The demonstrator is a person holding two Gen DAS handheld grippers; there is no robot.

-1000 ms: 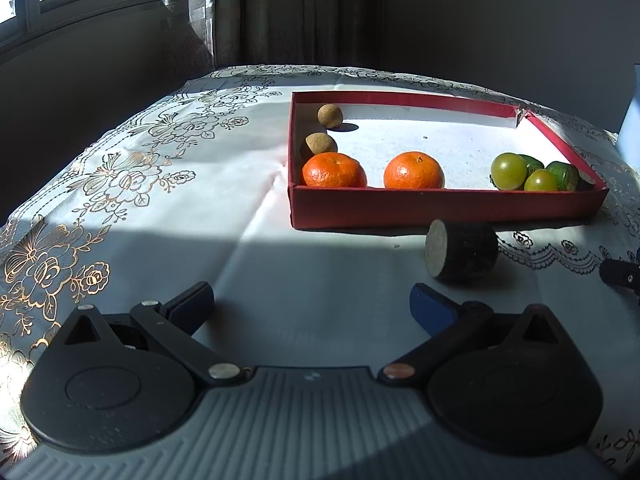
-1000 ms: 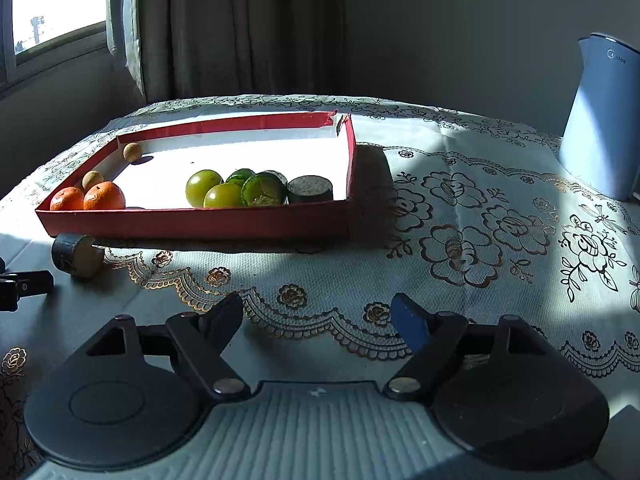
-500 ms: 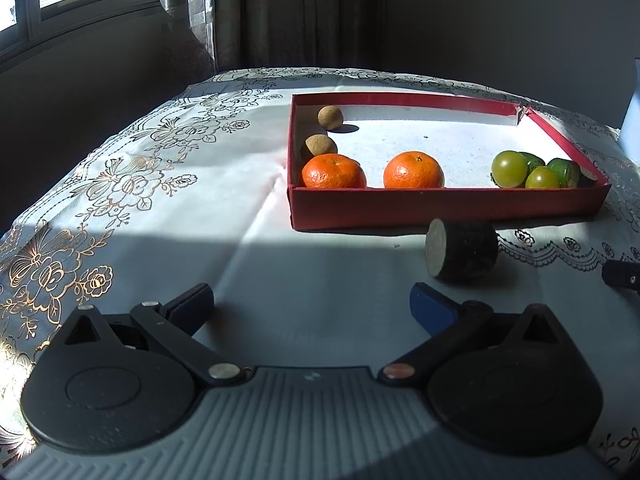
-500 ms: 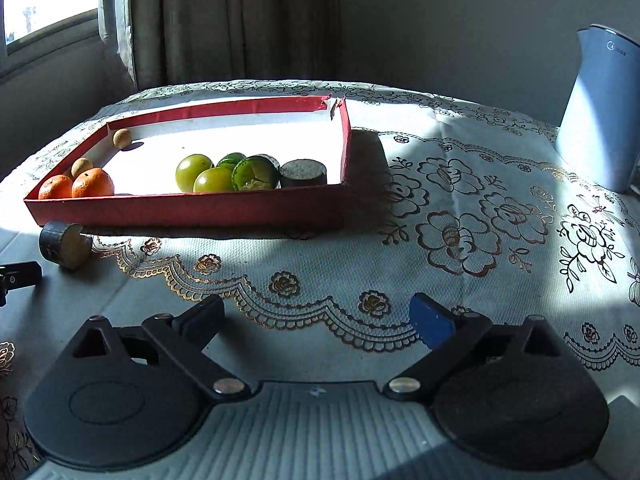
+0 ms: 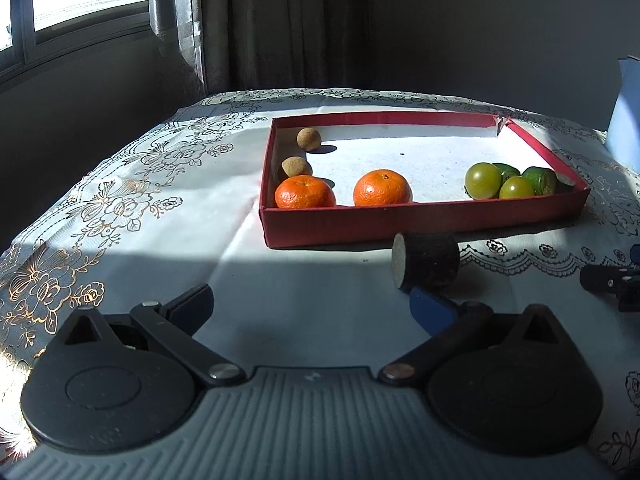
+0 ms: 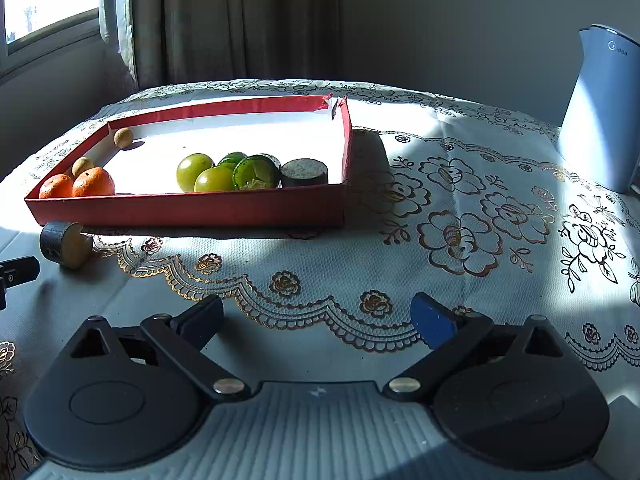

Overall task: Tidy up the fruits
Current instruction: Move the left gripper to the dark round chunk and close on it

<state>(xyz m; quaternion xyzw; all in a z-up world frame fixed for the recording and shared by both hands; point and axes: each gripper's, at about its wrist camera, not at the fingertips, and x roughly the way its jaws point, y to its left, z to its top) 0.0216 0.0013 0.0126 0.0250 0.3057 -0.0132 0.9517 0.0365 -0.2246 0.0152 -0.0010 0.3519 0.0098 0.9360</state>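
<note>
Right gripper [image 6: 316, 320] jaws spread wide now, noticeably wider than a second ago, nothing between them. Left gripper [image 5: 310, 304] wide open as before, empty, barely shifted. Dark cut fruit piece [image 5: 426, 266] lies on its side on surface [image 5: 168, 220], just outside red tray [image 5: 400, 220], close ahead of left gripper's blue pad; same spot as earlier. Inside tray, unchanged: two oranges [image 5: 306, 192] at near-left, two small brown fruits [image 5: 309, 138] behind, green fruits [image 6: 195, 171] clustered near right, dark round piece [image 6: 304, 173] beside them.
</note>
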